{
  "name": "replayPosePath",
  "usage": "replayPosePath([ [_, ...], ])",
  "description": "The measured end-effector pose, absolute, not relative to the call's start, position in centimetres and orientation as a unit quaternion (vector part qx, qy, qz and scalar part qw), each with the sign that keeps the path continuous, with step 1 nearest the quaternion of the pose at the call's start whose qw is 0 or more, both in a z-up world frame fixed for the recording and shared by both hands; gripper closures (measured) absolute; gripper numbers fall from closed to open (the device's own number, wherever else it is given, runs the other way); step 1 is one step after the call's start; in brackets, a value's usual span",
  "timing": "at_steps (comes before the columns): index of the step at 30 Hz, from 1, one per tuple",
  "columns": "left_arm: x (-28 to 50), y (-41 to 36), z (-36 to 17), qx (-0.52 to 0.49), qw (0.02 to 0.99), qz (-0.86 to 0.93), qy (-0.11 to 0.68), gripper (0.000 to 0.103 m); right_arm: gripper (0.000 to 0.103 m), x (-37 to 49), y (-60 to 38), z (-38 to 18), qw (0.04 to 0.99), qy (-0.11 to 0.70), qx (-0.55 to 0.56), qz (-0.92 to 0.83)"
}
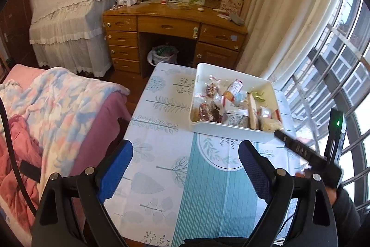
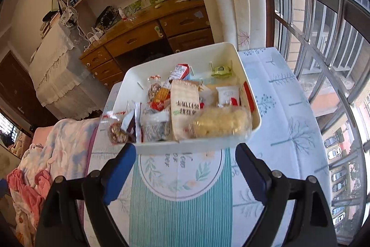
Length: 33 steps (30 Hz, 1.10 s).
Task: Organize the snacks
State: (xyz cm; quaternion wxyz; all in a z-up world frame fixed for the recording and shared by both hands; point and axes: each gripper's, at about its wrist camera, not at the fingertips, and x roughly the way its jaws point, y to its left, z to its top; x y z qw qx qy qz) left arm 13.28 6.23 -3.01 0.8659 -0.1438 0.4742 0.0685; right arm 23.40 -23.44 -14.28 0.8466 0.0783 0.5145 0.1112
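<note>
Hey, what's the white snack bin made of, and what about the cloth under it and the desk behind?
White bin: looks like moulded plastic, with smooth matte walls and rounded corners. Table cover: probably wipeable vinyl or coated fabric, since it lies flat with fold creases and a printed tree pattern; the exact material is unclear. Desk: varnished wood, going by its honey colour, visible grain and slight sheen.

Snacks [image 2: 185, 105] in tray [image 2: 255, 124] on table [image 2: 289, 131].

Bench [image 1: 161, 177] under a leaf-printed cloth [image 1: 203, 200], teal at centre. A white tray [image 1: 231, 131] of wrapped snacks [image 2: 185, 108] sat directly on the cloth, toward its far right side.
</note>
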Motion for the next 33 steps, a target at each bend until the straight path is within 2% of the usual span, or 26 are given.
replayPosePath([
  [6, 12.7, 7.4, -1.9, -0.137, 0.876, 0.02, 0.462, 0.011, 0.012, 17.0, -21.8, -12.0, 0.838, 0.53, 0.052, 0.117],
  [12, 12.3, 7.7, -1.5, -0.115, 0.87, -0.03, 0.479, 0.011, 0.012, 12.1, -20.0, -7.3, 0.849, 0.516, 0.008, 0.114],
  [14, 11.7, 7.4, -1.5, -0.114, 0.868, -0.033, 0.483, 0.009, 0.01, 10.9, -19.7, -6.1, 0.848, 0.517, 0.013, 0.117],
  [17, 10.6, 6.7, -1.2, -0.107, 0.869, -0.036, 0.482, 0.001, 0.008, 9.5, -19.3, -4.6, 0.844, 0.522, 0.015, 0.127],
  [22, 9.1, 5.1, 0.1, -0.092, 0.875, -0.022, 0.475, 0.001, 0.005, 7.6, -18.5, -2.4, 0.846, 0.511, 0.002, 0.151],
  [27, 7.5, 4.1, 0.1, -0.094, 0.877, 0.023, 0.47, 0.001, 0.001, 6.5, -18.4, -2.4, 0.844, 0.515, 0.028, 0.145],
  [33, 6.7, 4.2, -0.2, -0.092, 0.879, 0.04, 0.466, 0.001, 0.001, 5.8, -18.2, -2.7, 0.85, 0.506, 0.027, 0.146],
])
